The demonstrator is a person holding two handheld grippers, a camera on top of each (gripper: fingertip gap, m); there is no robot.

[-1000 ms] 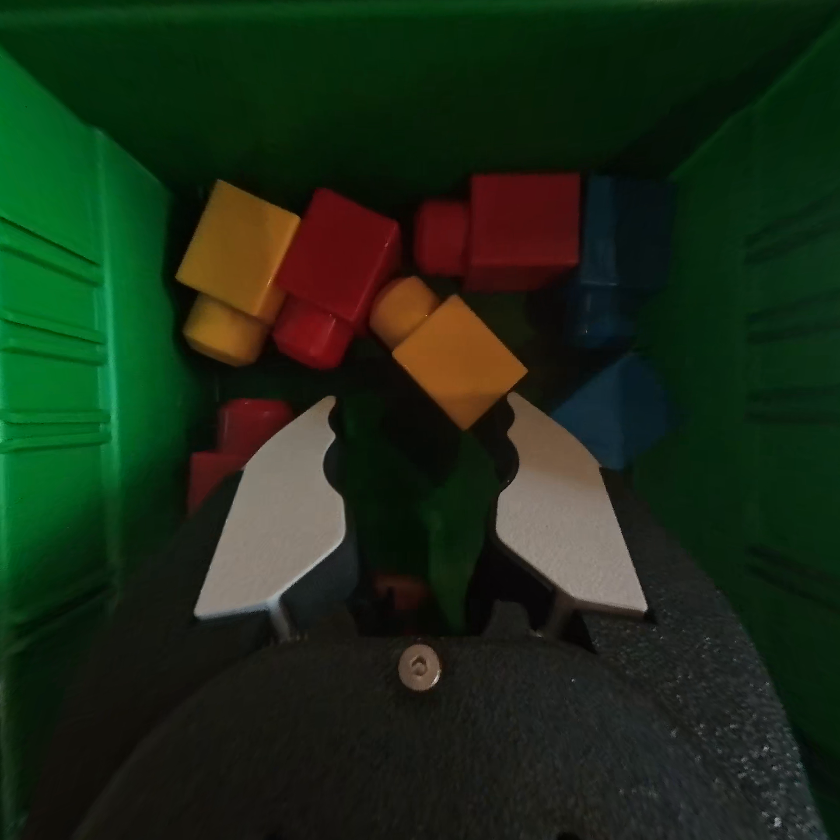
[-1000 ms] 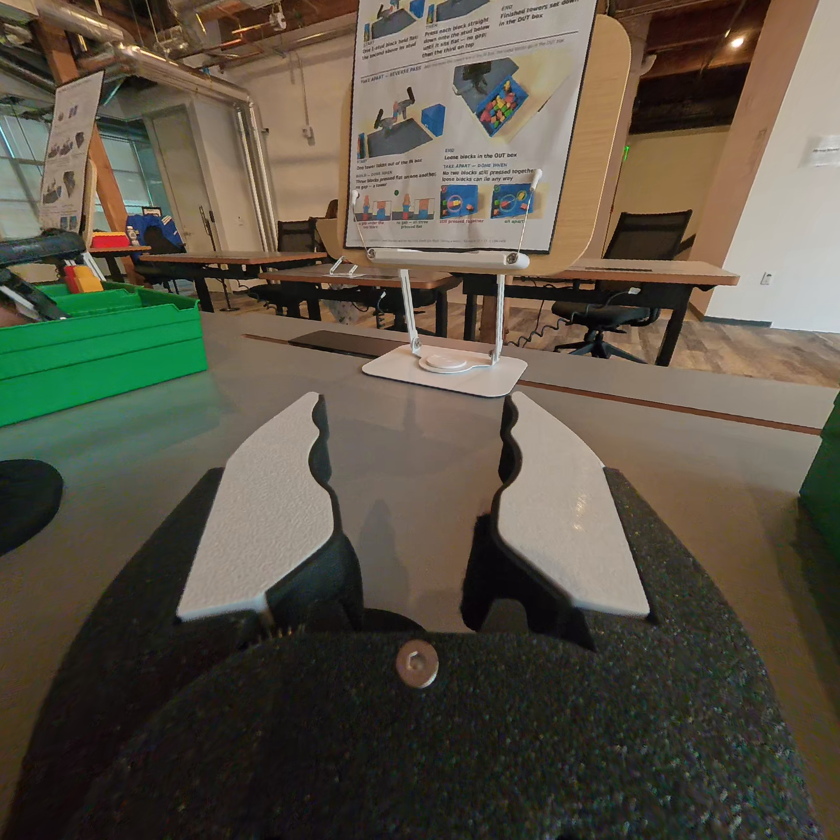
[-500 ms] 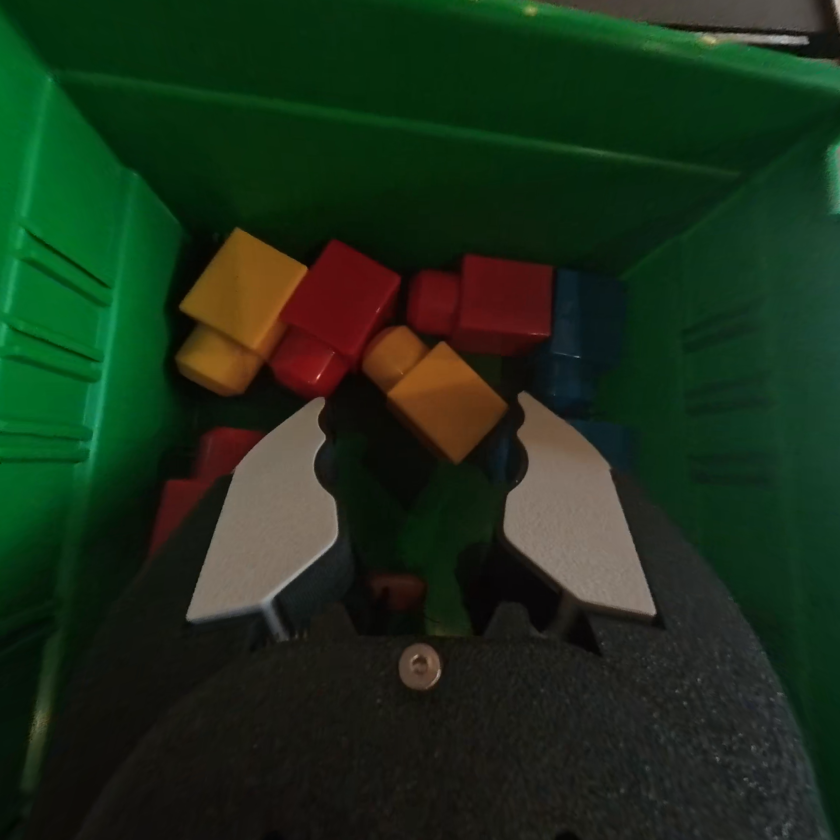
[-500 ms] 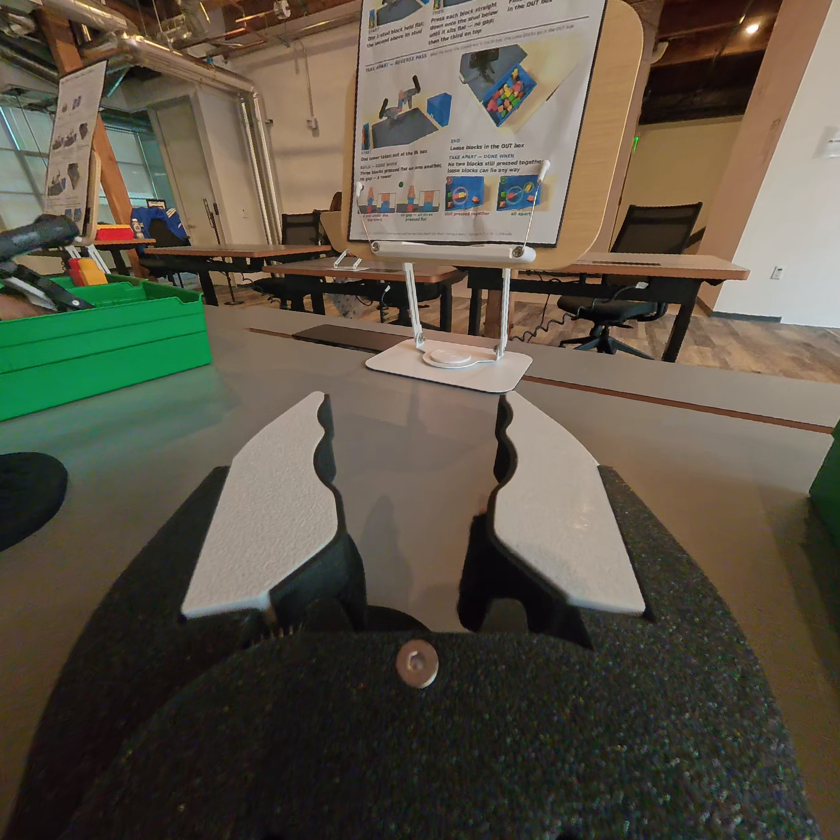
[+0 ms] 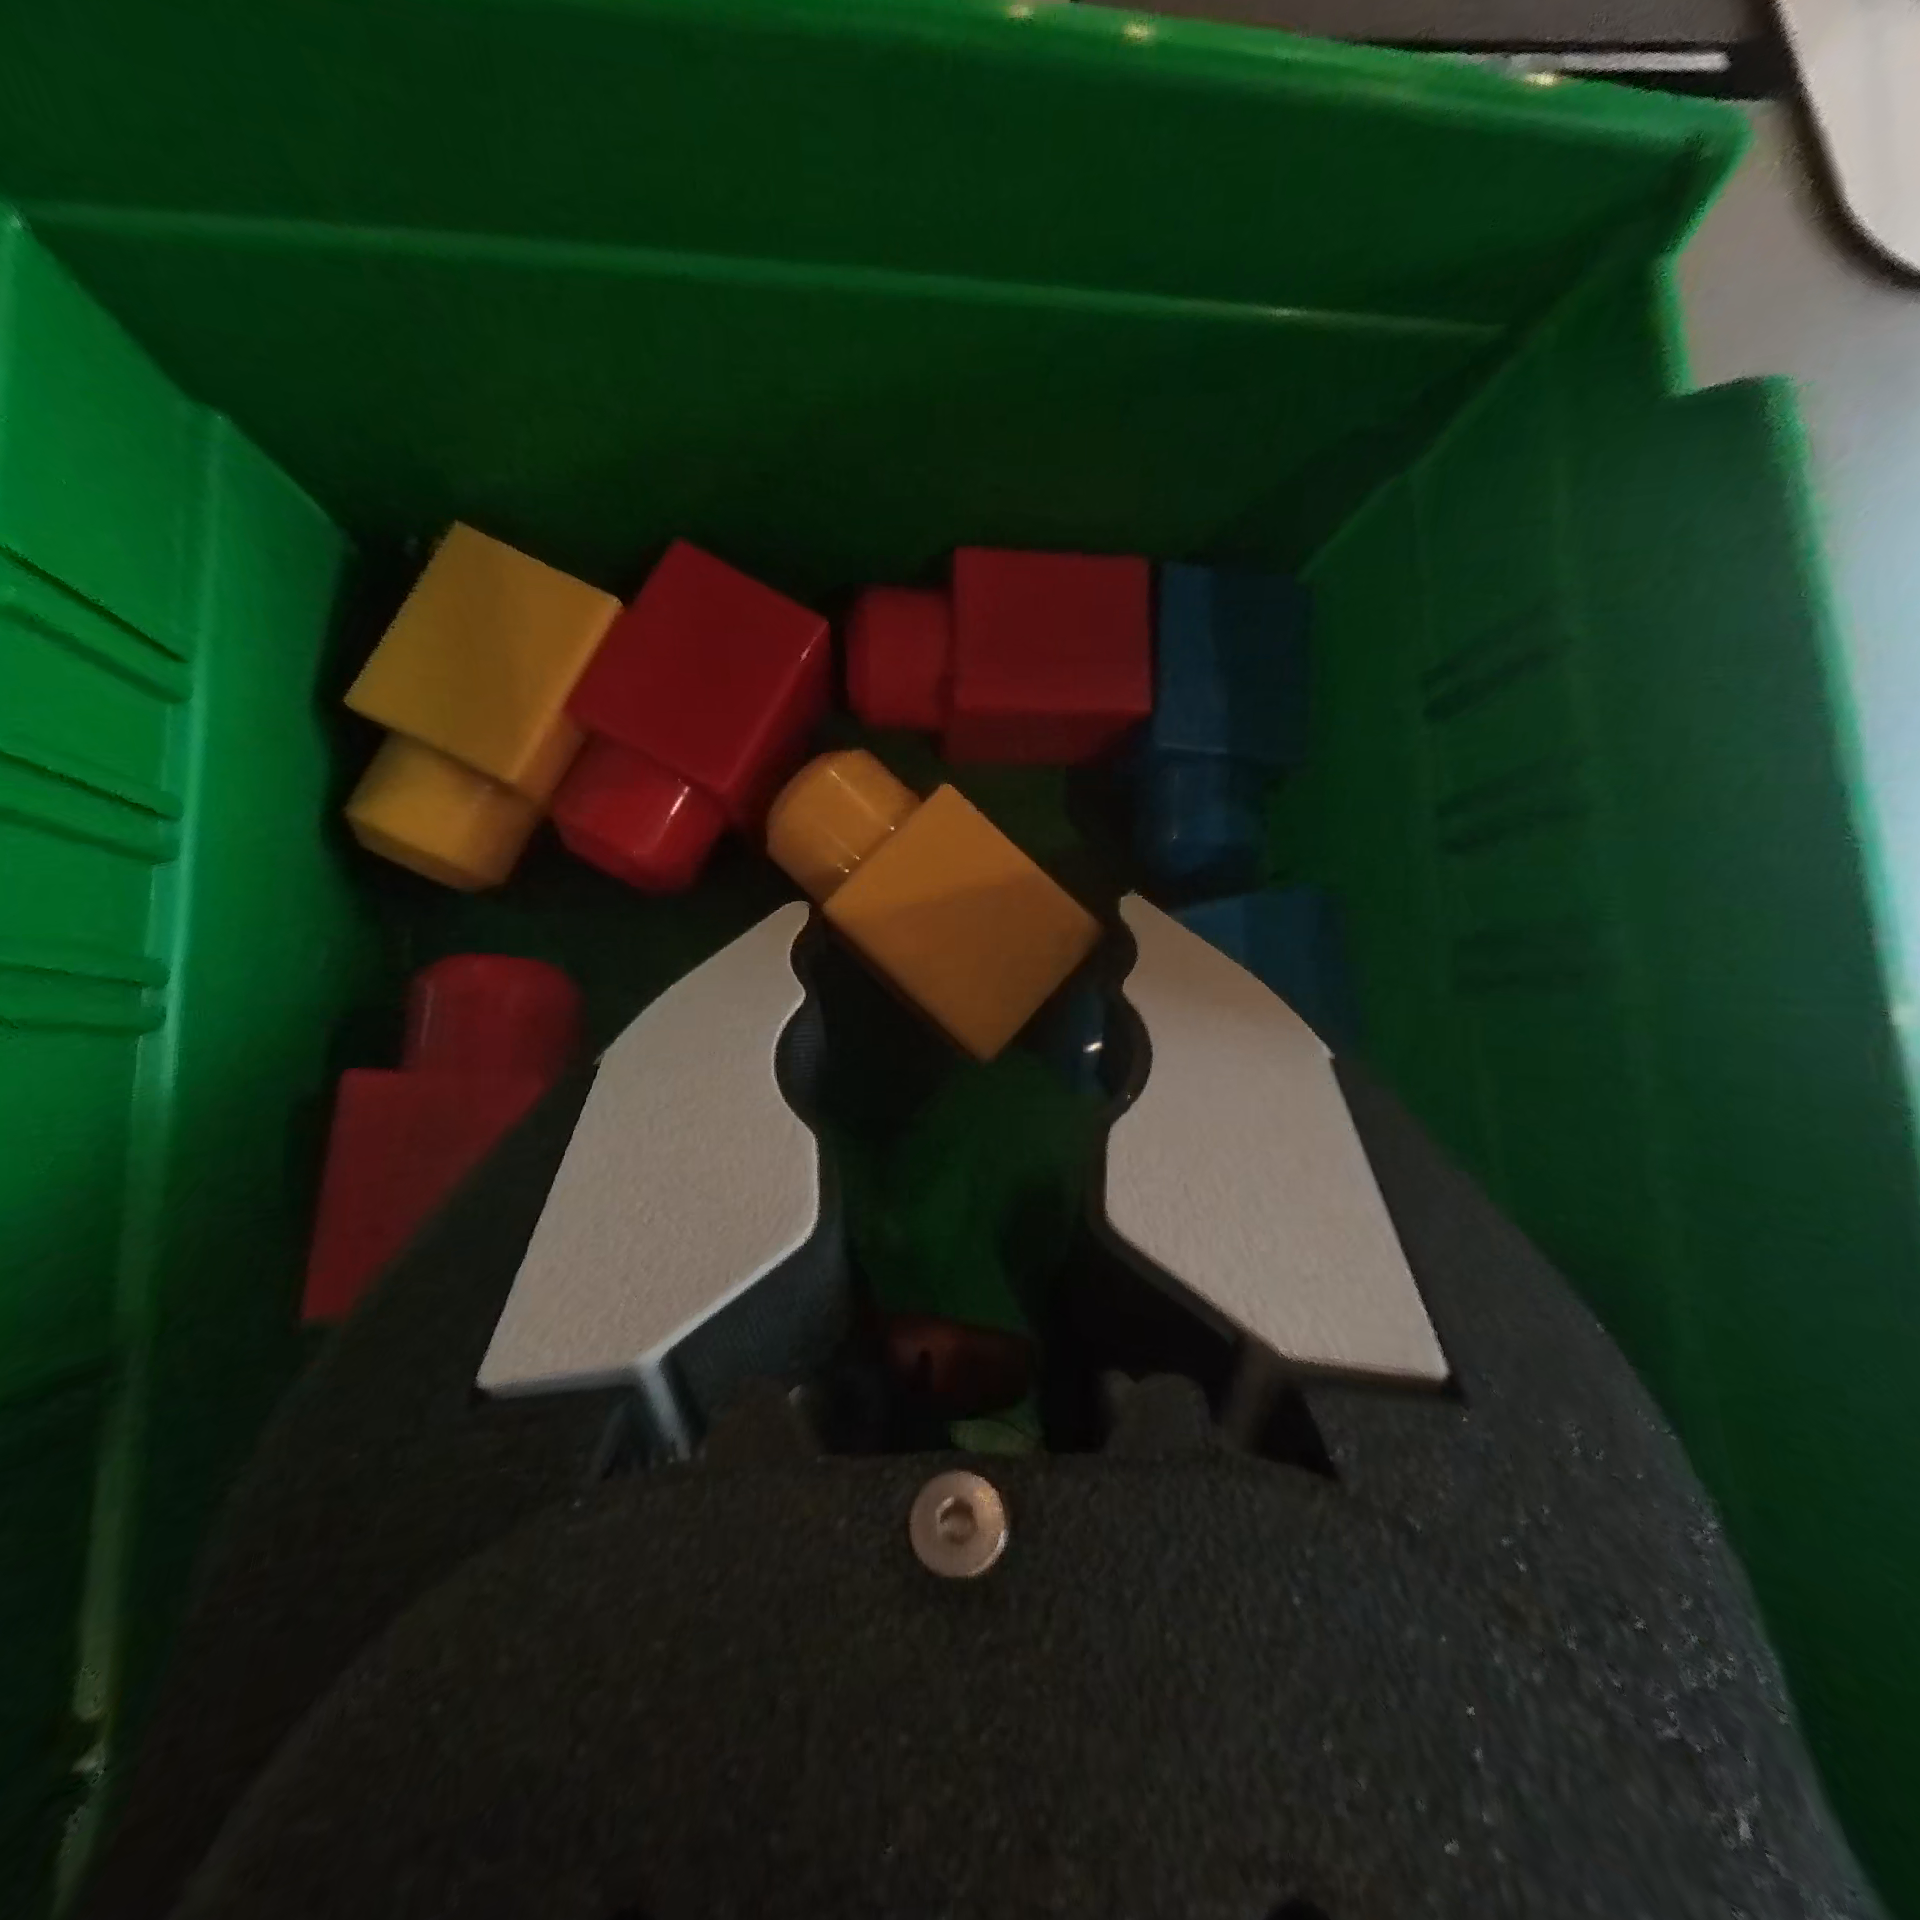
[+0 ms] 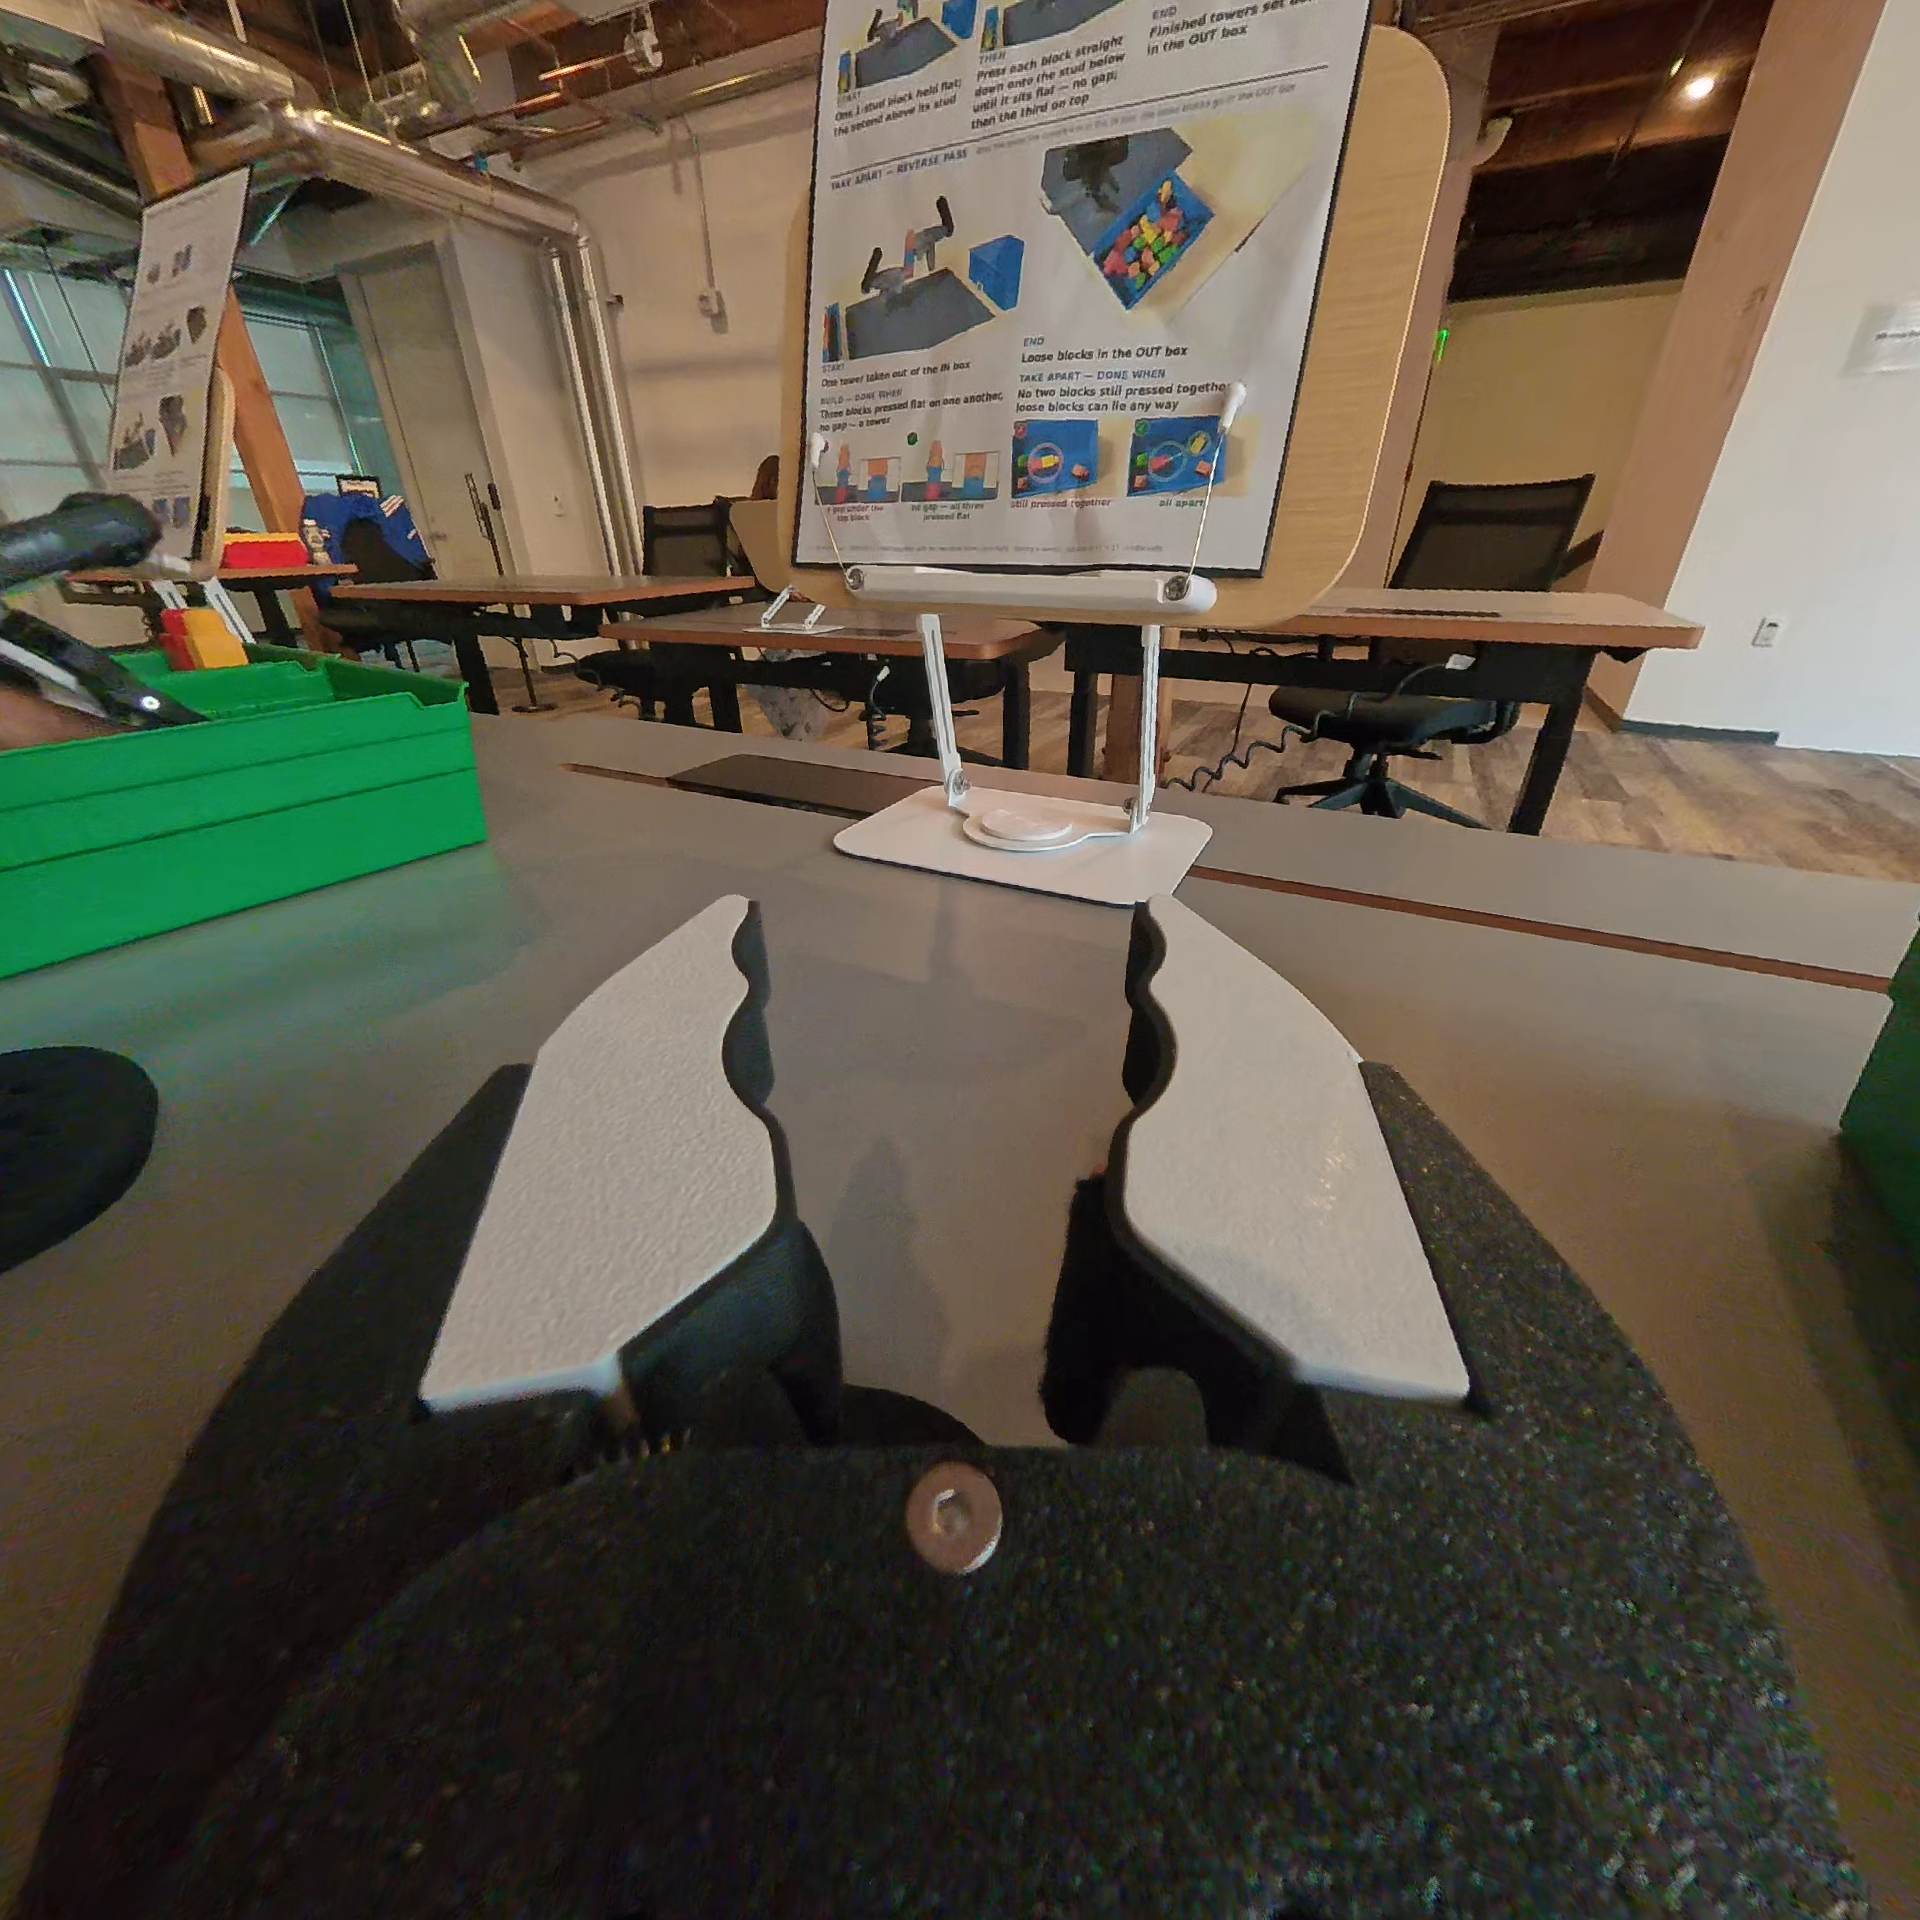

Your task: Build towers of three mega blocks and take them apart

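While the left gripper is held inside the green bin, its fingers are spread wide, with an orange-yellow block seen between the tips; whether it is touched cannot be told. Yellow, red and blue blocks are listed beyond. Right gripper: spread wide, nothing held, above the grey table.

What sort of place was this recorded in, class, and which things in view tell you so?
Probably an open-plan office or workshop used as a lab: rows of desks with office chairs, exposed ceiling ducts, and an instruction sheet propped on a stand on the grey table.
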